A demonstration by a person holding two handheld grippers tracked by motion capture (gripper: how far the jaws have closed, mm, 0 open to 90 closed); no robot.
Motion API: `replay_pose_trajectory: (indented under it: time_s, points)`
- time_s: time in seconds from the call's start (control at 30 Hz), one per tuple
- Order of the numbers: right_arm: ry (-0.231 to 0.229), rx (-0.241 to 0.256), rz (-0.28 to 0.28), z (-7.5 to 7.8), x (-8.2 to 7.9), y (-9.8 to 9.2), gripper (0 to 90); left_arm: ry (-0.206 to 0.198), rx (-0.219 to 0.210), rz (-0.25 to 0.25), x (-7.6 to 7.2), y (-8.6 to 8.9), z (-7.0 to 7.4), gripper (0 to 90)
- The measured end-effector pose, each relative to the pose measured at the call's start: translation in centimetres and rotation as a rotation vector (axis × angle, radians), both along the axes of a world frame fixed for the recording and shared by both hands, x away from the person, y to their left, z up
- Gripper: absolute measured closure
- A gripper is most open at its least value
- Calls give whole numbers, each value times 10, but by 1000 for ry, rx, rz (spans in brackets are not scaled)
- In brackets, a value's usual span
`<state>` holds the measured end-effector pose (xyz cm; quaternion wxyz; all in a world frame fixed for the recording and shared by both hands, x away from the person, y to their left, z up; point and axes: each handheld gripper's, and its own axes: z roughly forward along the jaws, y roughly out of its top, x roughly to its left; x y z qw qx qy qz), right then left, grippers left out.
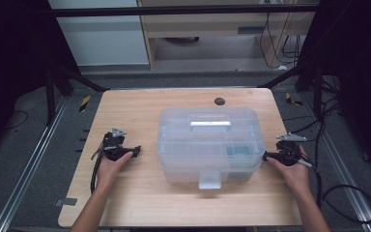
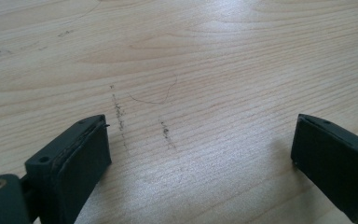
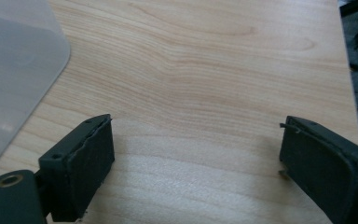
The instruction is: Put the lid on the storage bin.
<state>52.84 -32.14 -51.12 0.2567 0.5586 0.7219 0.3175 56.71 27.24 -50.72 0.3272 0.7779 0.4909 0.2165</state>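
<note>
Wooden table (image 1: 140, 203); clear plastic box (image 1: 207, 142) on it

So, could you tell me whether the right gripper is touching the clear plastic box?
Apart. In the right gripper view, bare table lies between the open right gripper and the clear plastic box.

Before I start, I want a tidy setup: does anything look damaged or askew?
Mostly tidy. The clear plastic box sits closed and square on the table. Pencil-like scribbles mark the wood between the left tongs, and a pad edge on the right tongs looks frayed.
</note>
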Motion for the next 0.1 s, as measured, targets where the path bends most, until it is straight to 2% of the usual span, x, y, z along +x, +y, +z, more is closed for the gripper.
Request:
replay_pose_trajectory:
  time_s: [0.03,0.1]
  points:
    - [11,20,-10,0,1,0,76,0,3,1,0,0,0,33]
    - [26,18,-15,-1,2,2,33,2,2,2,0,0,0,28]
